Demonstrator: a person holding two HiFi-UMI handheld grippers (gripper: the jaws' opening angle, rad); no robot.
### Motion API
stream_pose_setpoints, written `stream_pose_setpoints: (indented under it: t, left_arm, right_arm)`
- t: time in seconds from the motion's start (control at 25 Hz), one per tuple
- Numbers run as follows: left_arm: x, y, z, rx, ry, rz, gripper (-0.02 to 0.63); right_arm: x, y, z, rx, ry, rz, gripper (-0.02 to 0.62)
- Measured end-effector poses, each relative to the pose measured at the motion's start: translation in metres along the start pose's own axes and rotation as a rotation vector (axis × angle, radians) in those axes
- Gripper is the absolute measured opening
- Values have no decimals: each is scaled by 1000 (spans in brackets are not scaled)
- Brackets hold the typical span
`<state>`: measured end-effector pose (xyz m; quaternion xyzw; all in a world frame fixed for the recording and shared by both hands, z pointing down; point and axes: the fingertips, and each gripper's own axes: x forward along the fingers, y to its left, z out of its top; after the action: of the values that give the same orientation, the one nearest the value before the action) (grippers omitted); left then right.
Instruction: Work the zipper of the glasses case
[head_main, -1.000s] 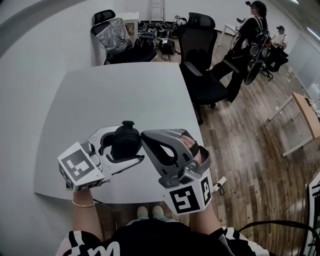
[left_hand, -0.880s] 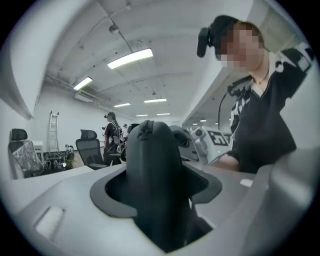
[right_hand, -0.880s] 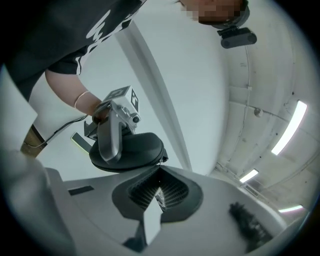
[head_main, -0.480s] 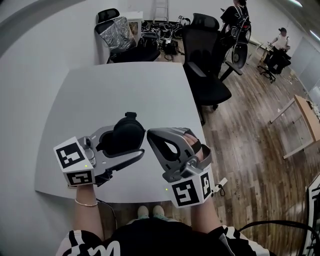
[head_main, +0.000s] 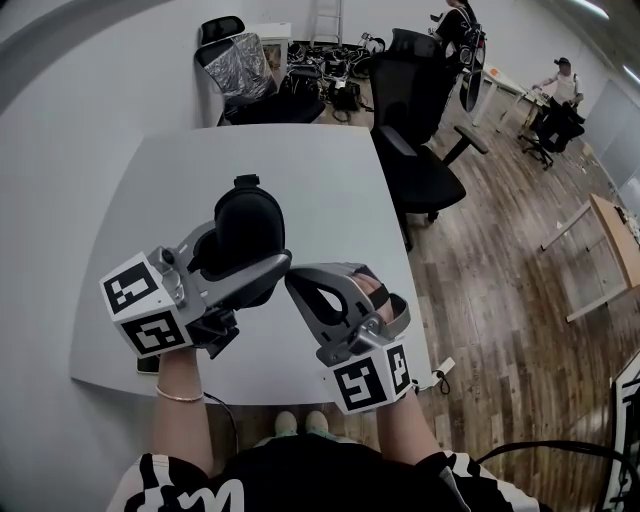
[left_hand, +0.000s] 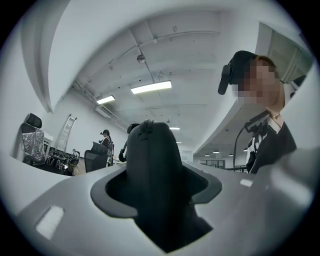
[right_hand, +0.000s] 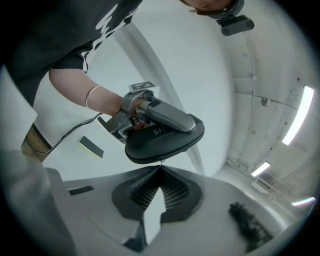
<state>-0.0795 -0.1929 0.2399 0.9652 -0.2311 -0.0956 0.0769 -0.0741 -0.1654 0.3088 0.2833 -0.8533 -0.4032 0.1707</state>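
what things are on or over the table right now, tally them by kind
grippers: 2 (left gripper, right gripper)
glasses case: 1, held off the table, its zipper pull at the right gripper's tip
flat dark slab: 1, lying on the table
total: 4

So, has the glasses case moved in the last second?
Yes. In the head view the glasses case has shifted toward the far edge of the table.

Black glasses case (right_hand: 165, 142) clamped in left gripper (right_hand: 191, 131), zipper pull (right_hand: 161, 163) pinched by right gripper (right_hand: 160, 170)
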Motion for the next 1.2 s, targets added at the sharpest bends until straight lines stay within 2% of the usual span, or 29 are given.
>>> stream_pose_setpoints:
  t: [0.28,0.68,1.04,1.2]
  left_arm:
    - [5,9,14,6,-51,45,281]
    - [7,10,21,45,-84,84,281]
    - [1,17,24,49,-121,124,281]
    - [-1,17,25,47,-148,161,284]
  right_arm:
    - [9,11,-7,80,-4,35,5]
    - [15,26,-7,281,-85,76,5]
    - [23,32,-2,354,-123,104,5]
    - [20,29,-2,439,-166,95,6]
